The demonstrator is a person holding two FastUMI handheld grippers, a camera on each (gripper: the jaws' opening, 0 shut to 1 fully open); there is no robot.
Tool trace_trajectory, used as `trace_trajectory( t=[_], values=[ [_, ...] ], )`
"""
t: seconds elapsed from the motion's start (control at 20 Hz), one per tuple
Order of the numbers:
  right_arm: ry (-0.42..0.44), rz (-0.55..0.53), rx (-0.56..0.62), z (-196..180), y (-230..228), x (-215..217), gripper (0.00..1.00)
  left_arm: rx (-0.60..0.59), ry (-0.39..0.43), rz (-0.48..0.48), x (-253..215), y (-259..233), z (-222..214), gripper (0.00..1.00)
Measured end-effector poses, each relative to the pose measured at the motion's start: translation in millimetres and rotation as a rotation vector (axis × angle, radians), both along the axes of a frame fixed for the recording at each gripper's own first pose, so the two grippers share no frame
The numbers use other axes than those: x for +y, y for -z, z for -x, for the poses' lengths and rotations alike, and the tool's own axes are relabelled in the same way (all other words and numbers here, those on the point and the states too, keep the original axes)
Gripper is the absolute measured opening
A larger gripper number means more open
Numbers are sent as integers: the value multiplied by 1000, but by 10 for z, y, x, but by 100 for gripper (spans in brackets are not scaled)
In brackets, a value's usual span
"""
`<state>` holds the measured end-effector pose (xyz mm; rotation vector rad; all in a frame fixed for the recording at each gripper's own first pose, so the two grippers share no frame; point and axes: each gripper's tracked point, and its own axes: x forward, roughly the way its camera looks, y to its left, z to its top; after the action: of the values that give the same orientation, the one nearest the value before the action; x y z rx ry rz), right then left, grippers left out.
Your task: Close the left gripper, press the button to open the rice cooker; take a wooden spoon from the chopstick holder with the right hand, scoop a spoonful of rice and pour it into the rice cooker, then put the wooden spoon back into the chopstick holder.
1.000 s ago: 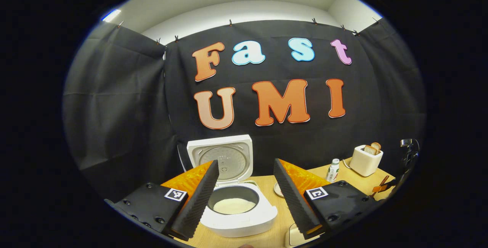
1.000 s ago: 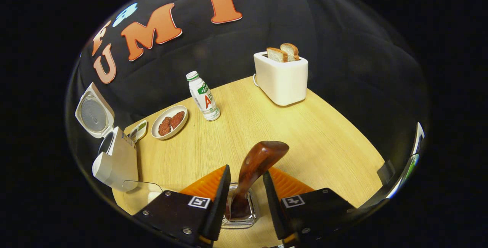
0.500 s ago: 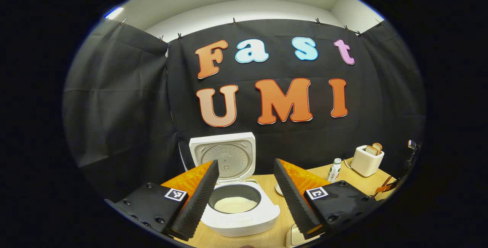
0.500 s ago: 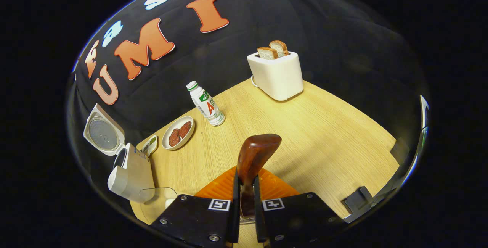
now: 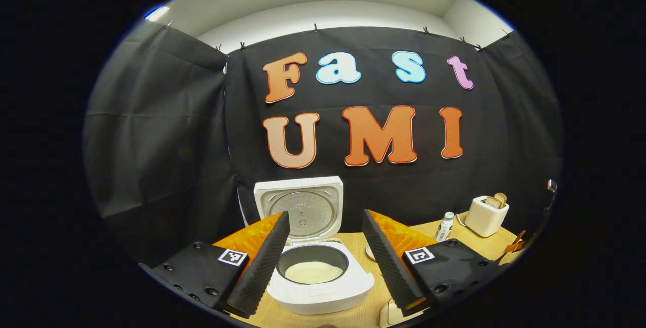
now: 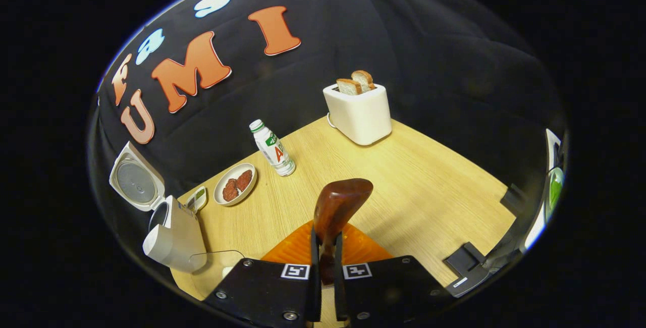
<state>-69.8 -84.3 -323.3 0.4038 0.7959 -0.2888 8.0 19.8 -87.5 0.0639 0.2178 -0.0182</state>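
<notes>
Where the right gripper (image 6: 323,272) clamps — wooden spoon (image 6: 337,207) between both fingers

The rice cooker (image 5: 320,287) stands with its lid (image 5: 299,210) raised upright at the back, so the pot mouth is open from above and from the front, while the lid blocks any approach from behind. In the right gripper view, bare worktop (image 6: 429,186) stretches wide between the toaster (image 6: 358,111) at the far edge and the right tool (image 6: 323,272). Left of that stretch, the bottle (image 6: 272,149) and the small plate (image 6: 235,190) stand in a line toward the cooker (image 6: 174,237), with a clear lane of worktop in front of them.
</notes>
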Motion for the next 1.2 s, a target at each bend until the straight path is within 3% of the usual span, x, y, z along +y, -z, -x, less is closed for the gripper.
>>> trace_trajectory(
  t=[0.15,0.2,0.25,0.5,0.75,1.2],
  values=[
    [-13,53,-72,-113,-417,44,10,12,23,3,-2,65,33,98],
    [-19,63,-96,-139,-541,79,10,17,25,3,24,87,32,95],
    [-28,66,-118,-182,-663,133,10,18,26,4,67,100,24,100],
    [-113,38,-181,-268,-921,689,10,22,22,9,245,149,20,99],
    [-243,53,-149,-156,-771,1364,10,37,48,9,434,233,50,99],
    [-451,337,-64,1,-147,1824,10,49,50,3,773,346,195,99]
  ],
)
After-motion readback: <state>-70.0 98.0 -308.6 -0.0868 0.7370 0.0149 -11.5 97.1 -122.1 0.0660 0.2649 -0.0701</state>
